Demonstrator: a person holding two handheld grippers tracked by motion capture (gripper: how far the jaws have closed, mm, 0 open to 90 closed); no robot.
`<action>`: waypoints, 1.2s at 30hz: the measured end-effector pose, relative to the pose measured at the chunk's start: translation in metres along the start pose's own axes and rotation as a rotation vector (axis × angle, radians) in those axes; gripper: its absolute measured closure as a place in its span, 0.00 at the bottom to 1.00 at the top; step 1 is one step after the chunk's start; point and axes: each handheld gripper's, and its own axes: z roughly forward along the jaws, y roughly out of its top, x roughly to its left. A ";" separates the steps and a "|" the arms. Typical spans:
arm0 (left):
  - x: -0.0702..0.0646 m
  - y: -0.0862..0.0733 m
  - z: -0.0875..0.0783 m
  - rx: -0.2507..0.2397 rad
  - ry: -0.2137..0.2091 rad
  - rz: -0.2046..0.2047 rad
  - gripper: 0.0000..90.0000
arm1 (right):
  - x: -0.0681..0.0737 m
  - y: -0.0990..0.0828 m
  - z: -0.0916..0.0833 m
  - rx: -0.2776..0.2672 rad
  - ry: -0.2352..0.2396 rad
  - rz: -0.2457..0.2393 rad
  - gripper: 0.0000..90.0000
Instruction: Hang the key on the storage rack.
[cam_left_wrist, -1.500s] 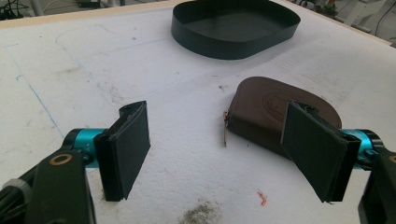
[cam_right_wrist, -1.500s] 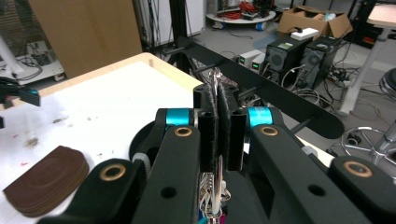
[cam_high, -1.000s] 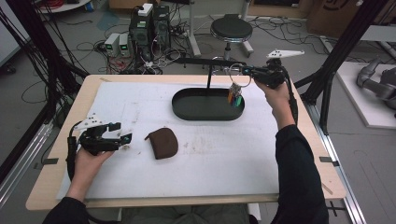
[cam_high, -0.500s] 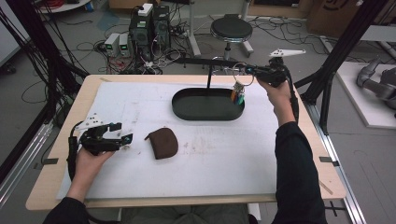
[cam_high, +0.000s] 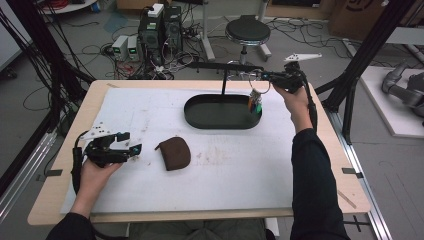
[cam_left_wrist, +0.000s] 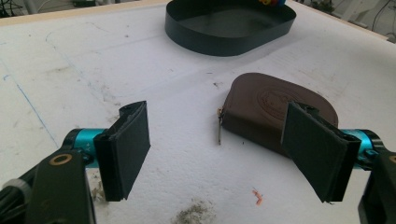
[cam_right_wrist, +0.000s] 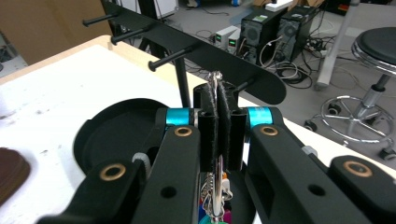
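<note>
Right gripper (cam_right_wrist: 218, 100) up by peg rack (cam_right_wrist: 196, 49), jaws pinching key ring (cam_right_wrist: 215, 79) edge-on, keys (cam_high: 255, 102) dangling below, over far right end of black tray (cam_high: 200, 117). Nearest peg (cam_right_wrist: 243, 85) just behind ring. Guessing goal is hanging it: keep ring square to peg, slide on slow, let go only once it's seated. Left gripper (cam_high: 122, 148) parked well away from rack, jaws spread, nothing held, brown pouch (cam_left_wrist: 268, 109) just ahead.
</note>
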 end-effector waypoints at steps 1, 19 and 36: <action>0.000 0.000 0.000 -0.001 0.000 -0.002 0.26 | -0.001 0.000 0.000 0.002 -0.009 0.000 0.97; 0.000 -0.001 -0.002 -0.004 0.002 0.001 0.26 | -0.001 -0.002 0.007 0.027 -0.081 0.011 0.97; -0.001 -0.001 -0.001 -0.002 0.000 0.003 0.26 | -0.004 -0.004 0.004 0.029 -0.086 0.025 0.94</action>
